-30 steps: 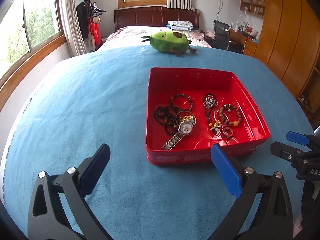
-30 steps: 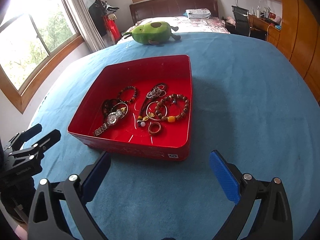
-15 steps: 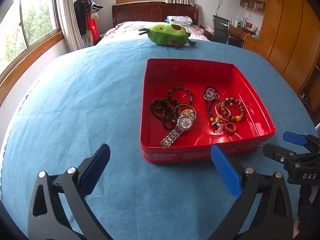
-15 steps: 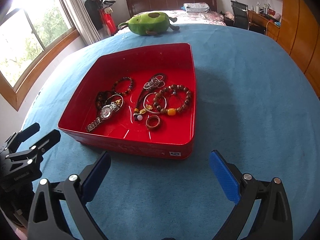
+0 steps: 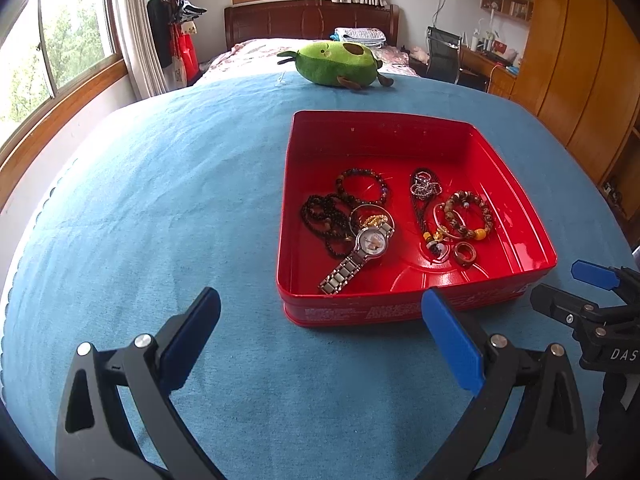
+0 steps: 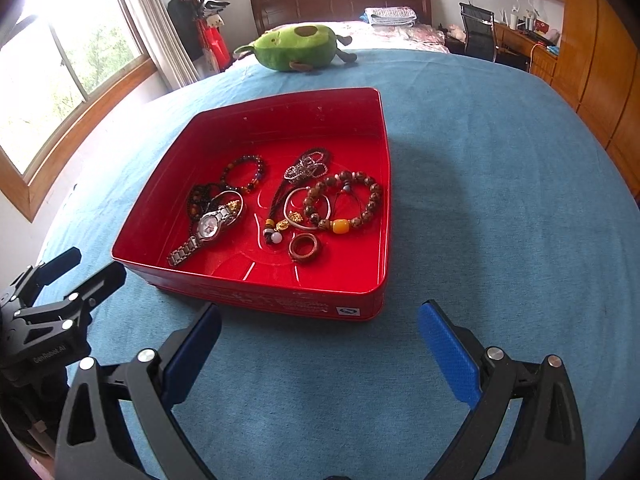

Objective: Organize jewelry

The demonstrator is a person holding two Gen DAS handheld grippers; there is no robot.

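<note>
A red tray (image 5: 532, 236) (image 6: 140, 232) sits on the blue cloth and holds several pieces of jewelry: a silver watch (image 5: 362, 250) (image 6: 206, 230), dark bead bracelets (image 5: 326, 216) (image 6: 244, 174), a brown bead bracelet with a yellow bead (image 5: 468, 214) (image 6: 344, 204), a silver chain (image 5: 425, 185) (image 6: 306, 168) and a brown ring (image 5: 465, 254) (image 6: 305, 247). My left gripper (image 5: 320, 336) is open and empty, just short of the tray's near wall. My right gripper (image 6: 320, 340) is open and empty, also just short of the near wall.
A green avocado plush (image 5: 336, 63) (image 6: 298, 47) lies at the far edge of the blue cloth (image 5: 160, 200). A bed, a window, a coat rack and wooden wardrobes stand beyond. The other gripper shows at each view's side: the right one (image 5: 592, 300), the left one (image 6: 52, 292).
Both grippers have moved forward toward the tray, which now looks larger and nearer. Both stay open and empty. The jewelry has not moved.
</note>
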